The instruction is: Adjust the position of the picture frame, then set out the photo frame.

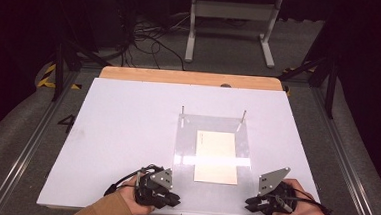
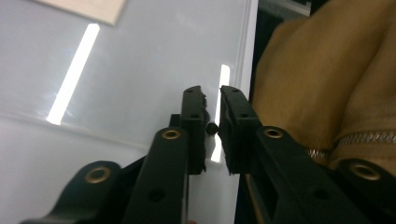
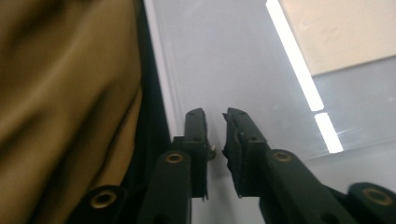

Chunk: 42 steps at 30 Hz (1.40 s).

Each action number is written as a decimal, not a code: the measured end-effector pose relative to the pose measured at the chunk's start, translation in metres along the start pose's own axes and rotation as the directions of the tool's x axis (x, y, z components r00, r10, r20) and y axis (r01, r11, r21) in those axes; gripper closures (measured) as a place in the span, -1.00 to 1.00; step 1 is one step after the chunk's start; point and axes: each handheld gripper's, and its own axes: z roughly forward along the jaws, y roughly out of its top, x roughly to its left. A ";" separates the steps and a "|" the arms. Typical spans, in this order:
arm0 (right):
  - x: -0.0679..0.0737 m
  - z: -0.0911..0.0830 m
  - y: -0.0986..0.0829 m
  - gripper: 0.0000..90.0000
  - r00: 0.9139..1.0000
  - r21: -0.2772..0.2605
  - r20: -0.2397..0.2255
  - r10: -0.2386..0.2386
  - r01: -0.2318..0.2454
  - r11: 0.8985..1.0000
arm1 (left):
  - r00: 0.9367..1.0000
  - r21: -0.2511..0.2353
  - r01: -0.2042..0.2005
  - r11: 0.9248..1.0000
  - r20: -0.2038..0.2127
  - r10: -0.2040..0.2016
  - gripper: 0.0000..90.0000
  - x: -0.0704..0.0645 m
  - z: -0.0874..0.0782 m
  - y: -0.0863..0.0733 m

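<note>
at the near edge of the white rectangular table top [image 1: 127,133], the left gripper [image 1: 169,200] and the right gripper [image 1: 253,205] rest in the person's hands, tips turned toward each other. in the left gripper view its own left gripper [image 2: 212,100] has the jaws a narrow slit apart with nothing between them; in the right gripper view the right gripper [image 3: 215,115] is likewise almost closed and empty. just beyond and between them lies the cream rectangular paper sheet [image 1: 216,156] under a clear flat plastic plate [image 1: 189,137] pegged by two thin metal pins [image 1: 183,110]. nothing looks begun: sheet and plate lie untouched. there is open table to the left and farther back; the near edge is close under both hands.
</note>
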 end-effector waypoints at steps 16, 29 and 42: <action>-0.042 -0.024 0.004 0.61 0.938 -0.382 0.274 0.214 -0.098 0.919 | 0.963 -0.273 0.127 0.954 -0.198 -0.185 0.43 0.024 -0.040 -0.015; -0.104 -0.028 0.018 0.48 0.835 -0.512 0.347 0.426 -0.212 0.832 | 0.934 -0.292 0.163 0.943 -0.263 -0.242 0.34 0.029 -0.045 -0.031; -0.156 -0.006 0.028 0.56 0.746 -0.545 0.465 0.477 -0.184 0.818 | 0.923 -0.286 0.179 0.941 -0.283 -0.262 0.33 0.029 -0.046 -0.040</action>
